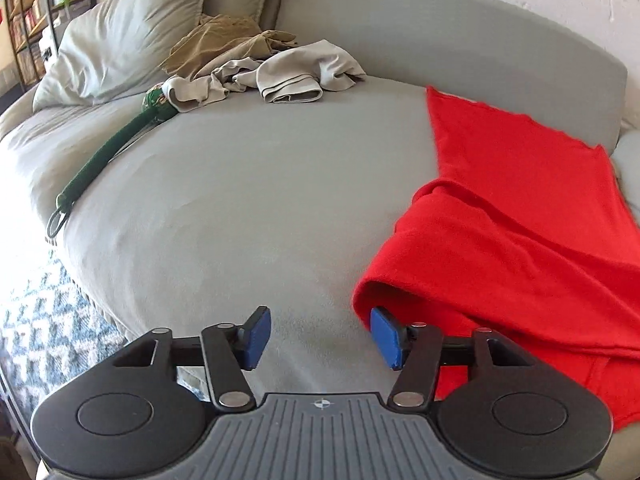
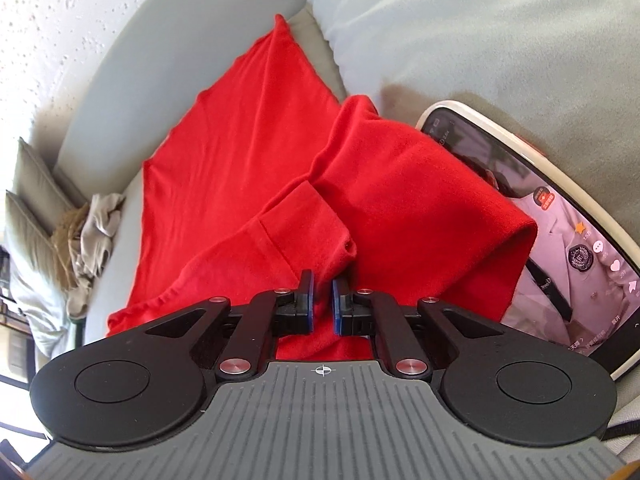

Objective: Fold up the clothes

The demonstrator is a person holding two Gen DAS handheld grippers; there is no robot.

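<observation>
A red garment (image 1: 520, 208) lies partly folded on the right side of the grey sofa seat (image 1: 240, 200). My left gripper (image 1: 320, 338) is open just above the seat. Its right pad touches the rolled near edge of the red garment, and nothing lies between its pads. In the right wrist view the red garment (image 2: 248, 152) fills the middle, with a sleeve cuff (image 2: 312, 220) folded over the body. My right gripper (image 2: 323, 298) is shut on the red cloth just below that cuff, and red fabric fills the thin gap between its blue pads.
A pile of beige and tan clothes (image 1: 280, 72) sits at the back of the seat beside a pale pillow (image 1: 120, 40). A green folded umbrella (image 1: 112, 148) lies along the left edge. A lit phone (image 2: 560, 240) rests right of the garment. A patterned rug (image 1: 40, 340) covers the floor.
</observation>
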